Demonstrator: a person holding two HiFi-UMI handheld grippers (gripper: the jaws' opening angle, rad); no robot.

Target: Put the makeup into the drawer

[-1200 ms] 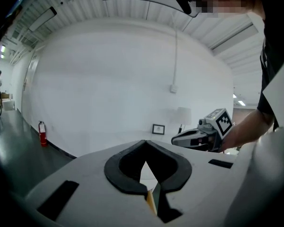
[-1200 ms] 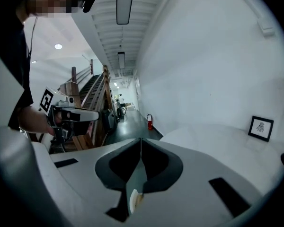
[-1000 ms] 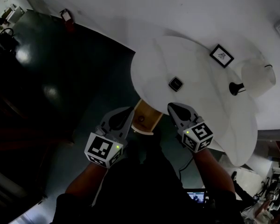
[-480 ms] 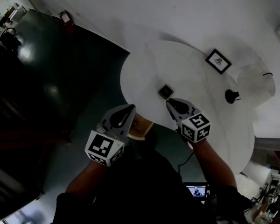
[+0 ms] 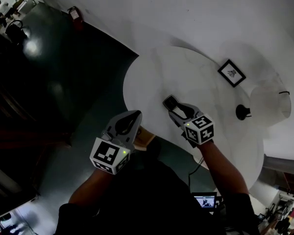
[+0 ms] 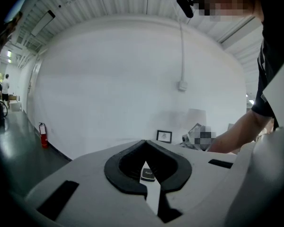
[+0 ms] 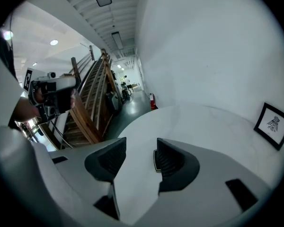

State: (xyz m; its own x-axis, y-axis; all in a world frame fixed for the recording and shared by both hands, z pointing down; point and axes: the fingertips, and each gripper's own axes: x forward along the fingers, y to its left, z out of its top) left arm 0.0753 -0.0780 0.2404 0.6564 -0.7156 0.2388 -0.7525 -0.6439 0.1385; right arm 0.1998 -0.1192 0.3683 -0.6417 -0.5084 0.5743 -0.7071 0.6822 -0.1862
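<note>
The makeup, a small dark square compact [image 5: 170,101], lies on the round white table [image 5: 152,77] near its front edge. My right gripper [image 5: 173,108] is just short of it and open. Its jaws have just been opening, and only bare tabletop shows between them. In the right gripper view [image 7: 141,148] the compact's edge [image 7: 155,161] peeks out from behind the right finger. My left gripper [image 5: 136,115] hangs shut at the table's edge, beside the tan wooden drawer [image 5: 145,137]. In the left gripper view [image 6: 145,145] the compact [image 6: 147,175] shows past the closed tips.
A framed picture [image 5: 231,72] and a white lamp [image 5: 269,96] stand at the far right of the table. Dark floor lies to the left, with a fire extinguisher [image 5: 76,14] by the wall. A wooden staircase [image 7: 87,112] rises to the left in the right gripper view.
My right gripper has moved forward and down over the table to the compact, and its jaws have opened. Less of the drawer shows beside the left gripper than before.
</note>
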